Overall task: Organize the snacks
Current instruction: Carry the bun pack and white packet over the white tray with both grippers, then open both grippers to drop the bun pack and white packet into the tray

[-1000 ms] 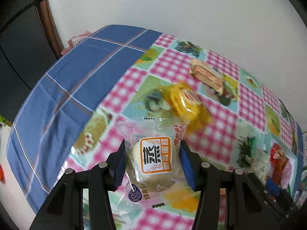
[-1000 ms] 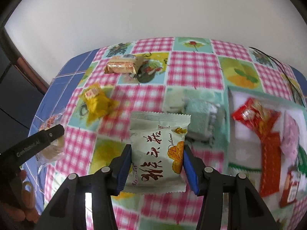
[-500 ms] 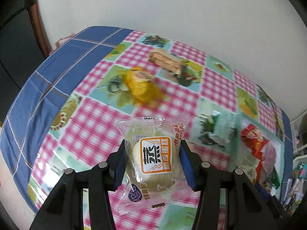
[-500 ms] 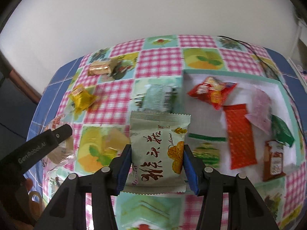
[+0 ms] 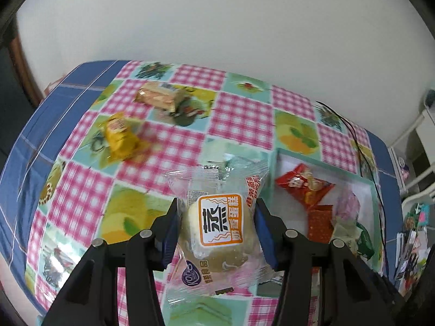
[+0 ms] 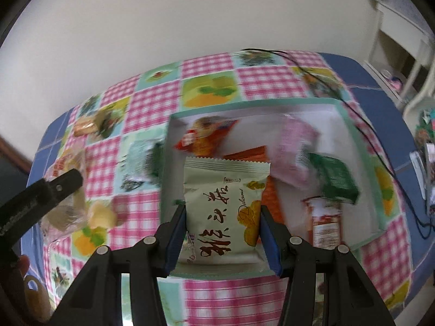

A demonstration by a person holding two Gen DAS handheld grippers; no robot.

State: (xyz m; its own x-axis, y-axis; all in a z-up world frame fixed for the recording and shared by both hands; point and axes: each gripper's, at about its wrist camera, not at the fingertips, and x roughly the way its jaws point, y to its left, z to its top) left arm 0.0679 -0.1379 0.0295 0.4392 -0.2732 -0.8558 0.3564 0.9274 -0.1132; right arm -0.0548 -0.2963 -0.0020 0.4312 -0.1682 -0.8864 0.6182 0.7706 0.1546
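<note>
1. I am in the carrying step — both tools are loaded and up off the table. My left gripper (image 5: 217, 225) is clamped on the clear-wrapped cake (image 5: 217, 222), the blue pads pressing its two sides, with the checked tablecloth (image 5: 239, 116) below it.

2. My right gripper (image 6: 221, 225) is closed on the pale green packet (image 6: 224, 203), squeezed at its lower half. It hangs over the near-left part of the white tray (image 6: 361, 146), which I judge to be the collecting place, since a red pouch (image 6: 204, 135), a pink packet (image 6: 293, 146), a dark green packet (image 6: 334, 179) and others already lie in it.

3. The next move, as I judge it, calls for lowering the right one into a bare patch of the tray and letting the jaws part only when the packet is close to the floor, so it does not land on the orange sachet (image 6: 269, 195) beneath it.

4. The left one sits just left of the tray's edge and needs to travel right before release.

5. Still loose on the cloth — a yellow snack (image 5: 119, 135), an orange-wrapped bar (image 5: 157, 97) and a pale green wrapper (image 6: 138, 160) just outside the tray wall.
</note>
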